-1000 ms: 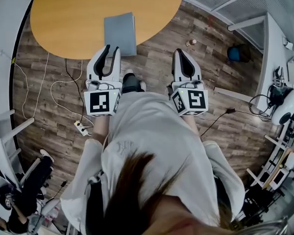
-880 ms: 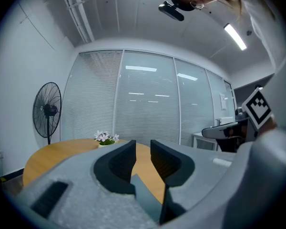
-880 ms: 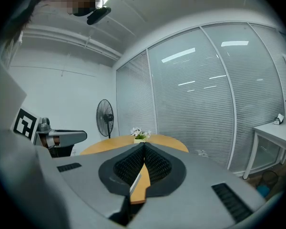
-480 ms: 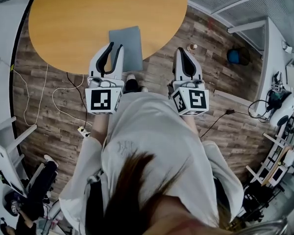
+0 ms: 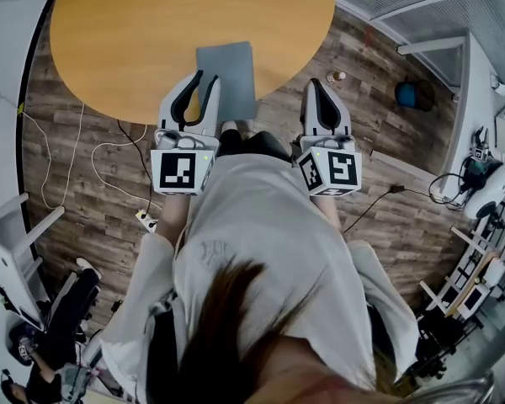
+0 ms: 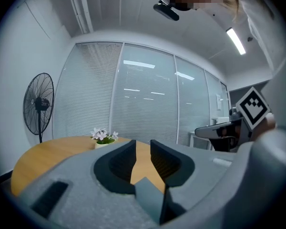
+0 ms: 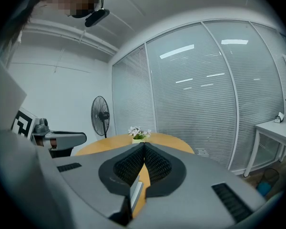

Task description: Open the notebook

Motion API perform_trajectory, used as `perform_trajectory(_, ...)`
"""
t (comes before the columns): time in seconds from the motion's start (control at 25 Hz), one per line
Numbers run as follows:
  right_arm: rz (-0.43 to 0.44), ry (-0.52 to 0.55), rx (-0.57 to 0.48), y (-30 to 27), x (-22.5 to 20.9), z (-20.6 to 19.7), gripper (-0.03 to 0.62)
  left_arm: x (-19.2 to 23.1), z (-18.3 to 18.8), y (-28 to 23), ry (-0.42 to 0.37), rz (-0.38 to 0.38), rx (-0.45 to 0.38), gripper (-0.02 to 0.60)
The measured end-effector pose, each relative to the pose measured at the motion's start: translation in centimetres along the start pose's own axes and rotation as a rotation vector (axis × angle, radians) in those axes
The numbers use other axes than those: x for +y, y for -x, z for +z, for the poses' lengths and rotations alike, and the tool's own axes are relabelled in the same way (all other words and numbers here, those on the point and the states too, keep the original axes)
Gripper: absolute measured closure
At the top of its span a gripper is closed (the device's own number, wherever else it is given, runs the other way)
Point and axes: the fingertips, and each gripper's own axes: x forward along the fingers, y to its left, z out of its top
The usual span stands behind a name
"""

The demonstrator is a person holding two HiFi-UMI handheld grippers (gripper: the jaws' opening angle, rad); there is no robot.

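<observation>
Orange-brown wood for the oval desk [image 5: 135,40], darker planks for the floor [image 5: 76,200]. Blinded glass walls [image 6: 148,94] and a standing fan [image 6: 38,104] beyond the desk. Grey notebook [image 5: 227,78]: closed, flat, plain-covered, at the desk's near edge. Left gripper [image 5: 204,77] spread and empty over that edge. Right gripper [image 5: 314,82] pressed together, just off the desk.

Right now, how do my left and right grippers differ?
The left gripper has its jaws apart; the right gripper has its jaws closed together. From the head view, the left overlaps the table beside the notebook; the right shows over floor. Both are empty.
</observation>
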Motion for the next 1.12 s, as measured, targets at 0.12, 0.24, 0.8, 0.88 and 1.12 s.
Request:
perform_trajectory(0.12, 0.009, 0.005, 0.007, -0.2, 0.0, -0.1, 0.592, 0.1, -0.1, 0.2, 0.002, 0.011, -0.002, 0.476)
perform_trajectory(0.24, 0.022, 0.012, 0.006, -0.7, 0.2, 0.0, 0.592, 0.5, -0.1, 0.4, 0.002, 0.029, -0.006, 0.476)
perform_trajectory(0.8, 0.121, 0.034, -0.005, -3.2, -0.9, 1.8, 0.592, 0.7, 0.9, -0.6, -0.006, 0.127, -0.008, 0.476)
perform_trajectory(0.88, 0.130, 0.033, -0.013, -3.6, -1.2, 2.1, 0.592, 0.6, 1.4, -0.8, -0.009, 0.139, -0.021, 0.476)
perform_trajectory(1.12, 0.161, 0.027, -0.025, -4.5, -0.7, 2.5, 0.592, 1.1, 1.7, -0.6, -0.022, 0.166, -0.016, 0.476)
